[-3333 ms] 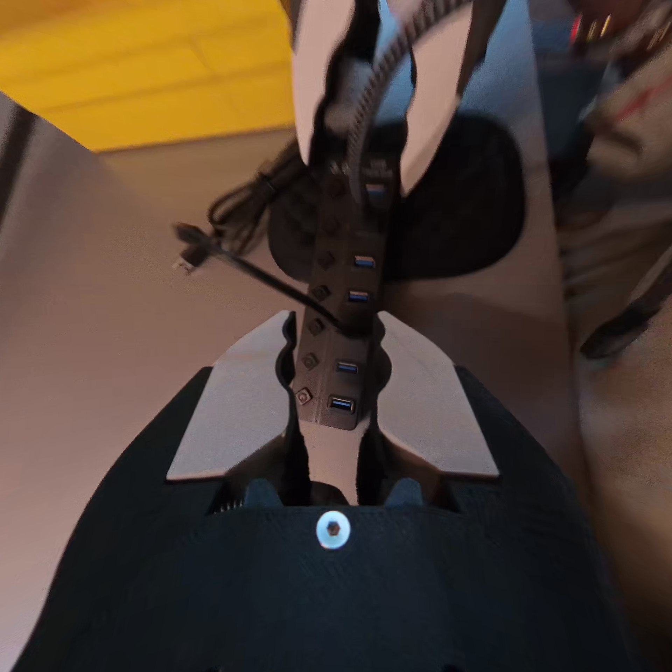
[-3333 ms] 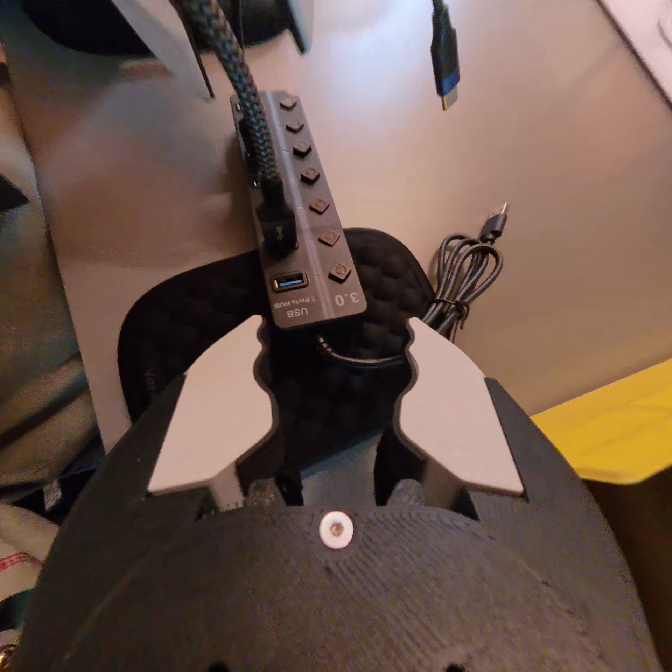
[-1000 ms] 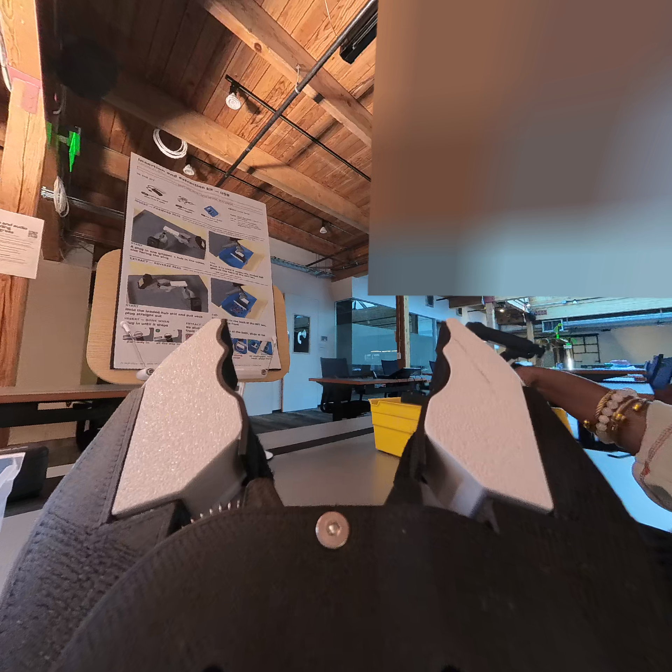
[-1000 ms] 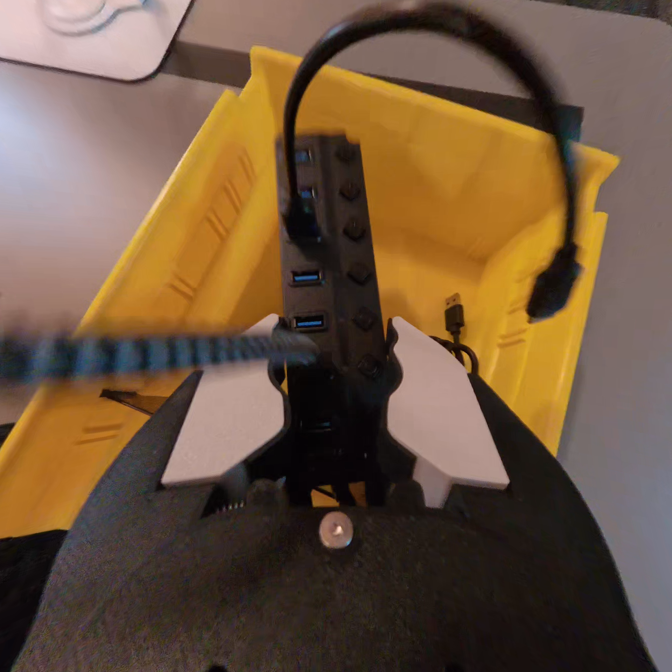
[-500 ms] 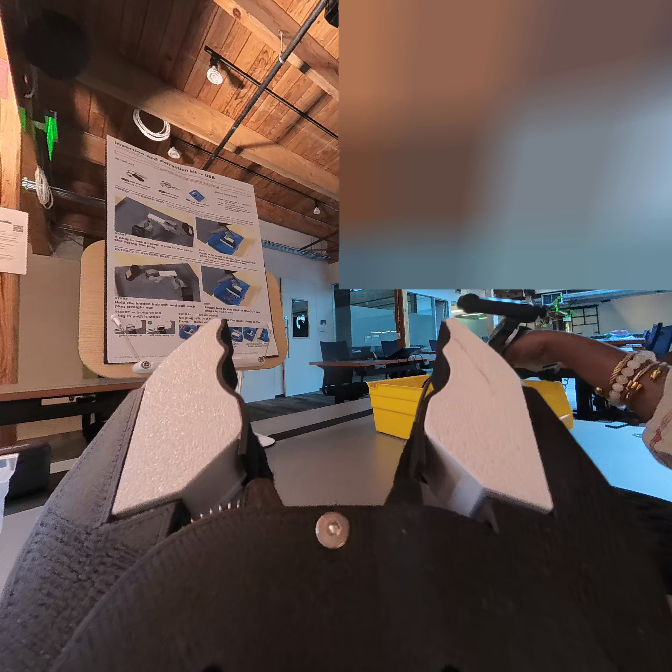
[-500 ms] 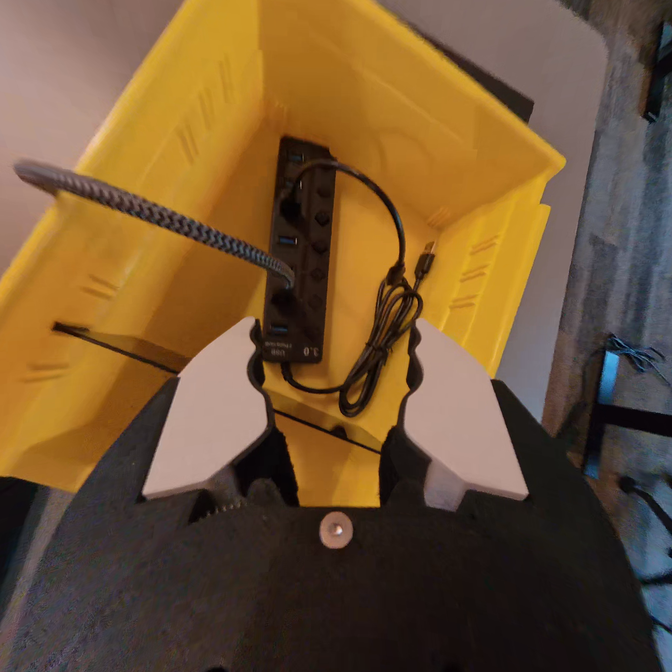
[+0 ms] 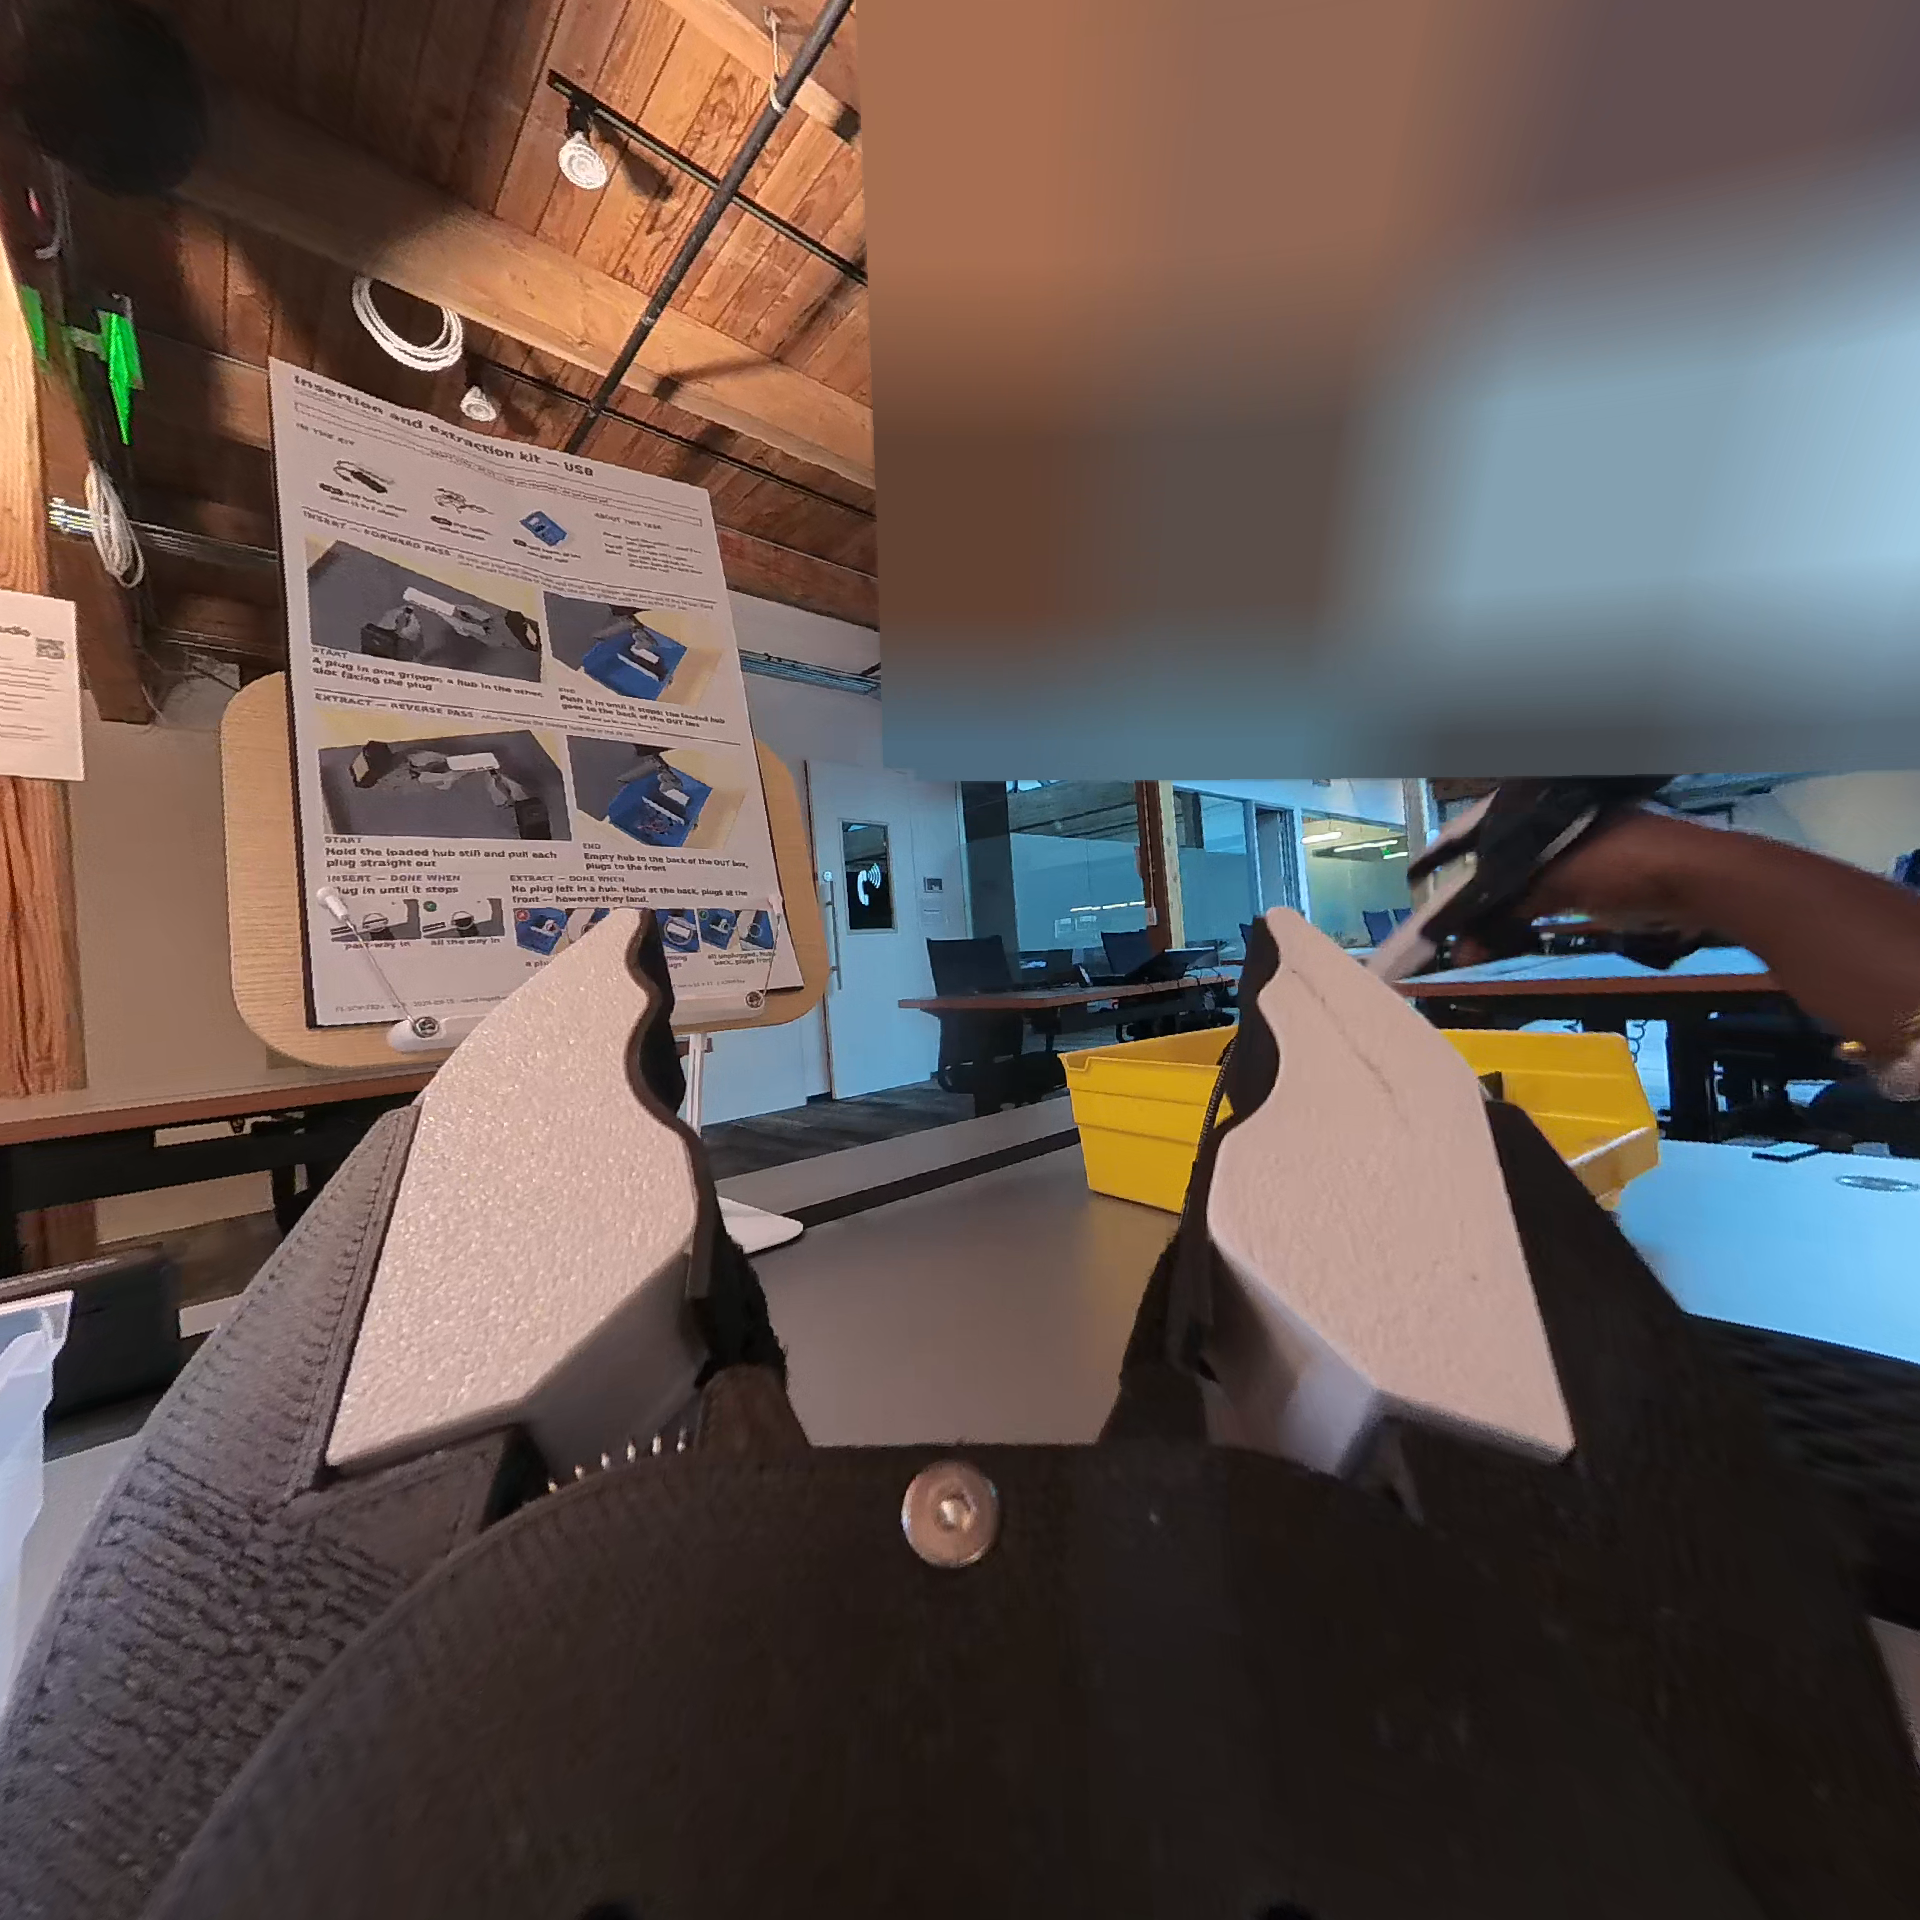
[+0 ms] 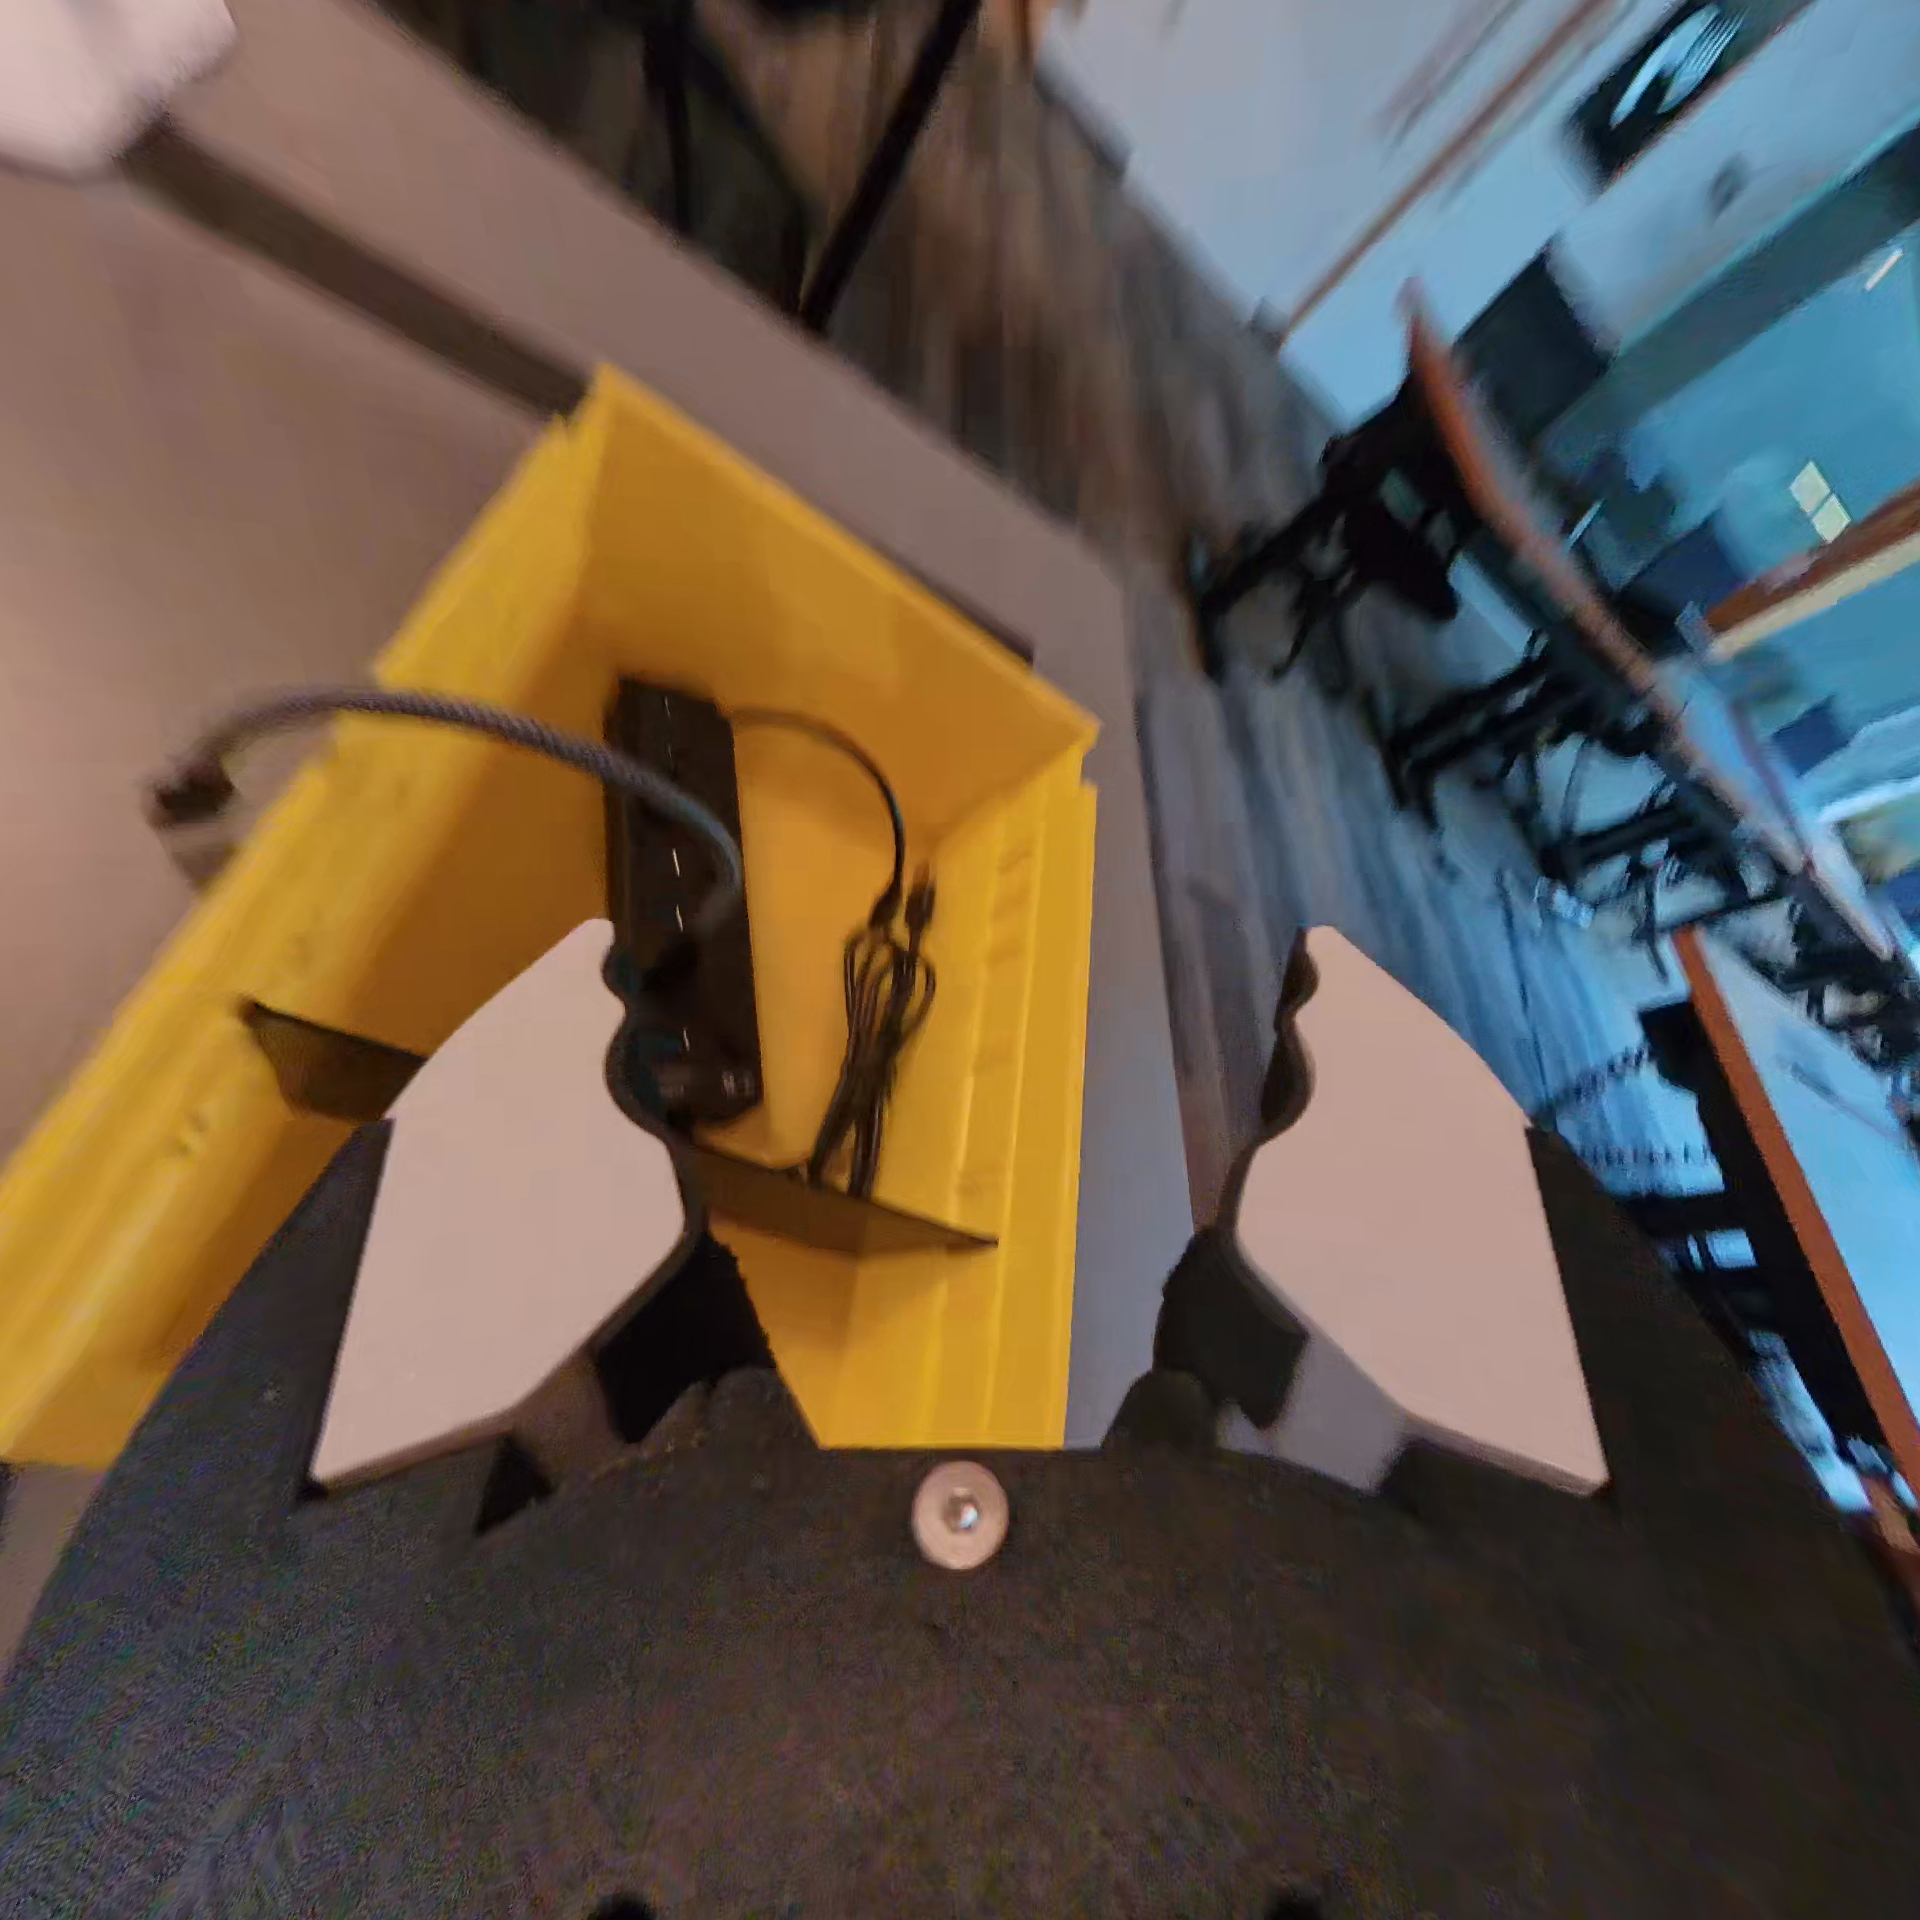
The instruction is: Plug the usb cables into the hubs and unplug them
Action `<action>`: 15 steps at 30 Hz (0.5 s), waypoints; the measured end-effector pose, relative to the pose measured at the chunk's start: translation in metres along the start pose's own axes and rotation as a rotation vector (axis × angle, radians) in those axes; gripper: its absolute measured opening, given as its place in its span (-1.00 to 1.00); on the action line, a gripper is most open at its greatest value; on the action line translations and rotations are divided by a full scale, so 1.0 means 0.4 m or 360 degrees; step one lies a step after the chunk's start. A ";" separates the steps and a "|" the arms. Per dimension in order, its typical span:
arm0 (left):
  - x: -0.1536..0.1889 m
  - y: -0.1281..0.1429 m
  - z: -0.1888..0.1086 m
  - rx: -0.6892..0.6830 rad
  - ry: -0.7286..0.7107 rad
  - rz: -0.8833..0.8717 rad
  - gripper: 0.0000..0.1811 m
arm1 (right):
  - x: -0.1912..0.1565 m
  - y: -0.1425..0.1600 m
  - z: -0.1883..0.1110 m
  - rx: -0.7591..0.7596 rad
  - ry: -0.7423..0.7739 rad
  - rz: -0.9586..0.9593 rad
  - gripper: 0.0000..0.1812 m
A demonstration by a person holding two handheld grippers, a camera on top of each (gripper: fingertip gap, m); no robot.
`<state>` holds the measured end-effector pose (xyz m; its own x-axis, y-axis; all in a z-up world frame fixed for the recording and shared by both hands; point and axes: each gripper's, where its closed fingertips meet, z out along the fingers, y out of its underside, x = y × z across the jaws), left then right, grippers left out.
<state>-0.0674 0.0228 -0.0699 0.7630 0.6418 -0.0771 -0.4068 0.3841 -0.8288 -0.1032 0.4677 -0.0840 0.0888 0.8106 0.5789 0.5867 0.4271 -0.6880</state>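
The hub (image 8: pixel 675 894) is laid in the yellow bin (image 8: pixel 499 665) (braided cable (image 8: pixel 582 732) seemingly plugged); both claws, left claw (image 7: pixel 945 1070) and right claw (image 8: pixel 951 1049), are held apart, empty.

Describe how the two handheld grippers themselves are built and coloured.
Both look alike. The left gripper has a rough-textured black body, a silver hex screw at its middle, and two pale grey fingers with wavy, notched inner edges lined in black. The right gripper shows the same black shell, screw and pale fingers, blurred here.
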 end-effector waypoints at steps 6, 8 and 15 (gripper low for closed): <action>0.008 0.010 0.002 -0.0036 0.0015 0.0043 0.13 | -0.094 -0.222 -0.236 0.1088 -0.0093 0.0246 0.27; 0.012 0.013 0.002 -0.0049 0.0022 0.0062 0.12 | -0.151 -0.255 -0.306 0.1305 -0.0201 0.0288 0.22; 0.020 0.017 0.004 -0.0066 0.0039 0.0102 0.10 | -0.470 -0.259 -0.444 0.1636 -0.1058 0.0205 -0.34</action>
<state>-0.0649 0.0315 -0.0754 0.7482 0.6477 -0.1438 -0.4347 0.3147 -0.8438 -0.0376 0.1999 -0.0438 -0.5042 0.7882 0.3529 -0.3292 0.2024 -0.9223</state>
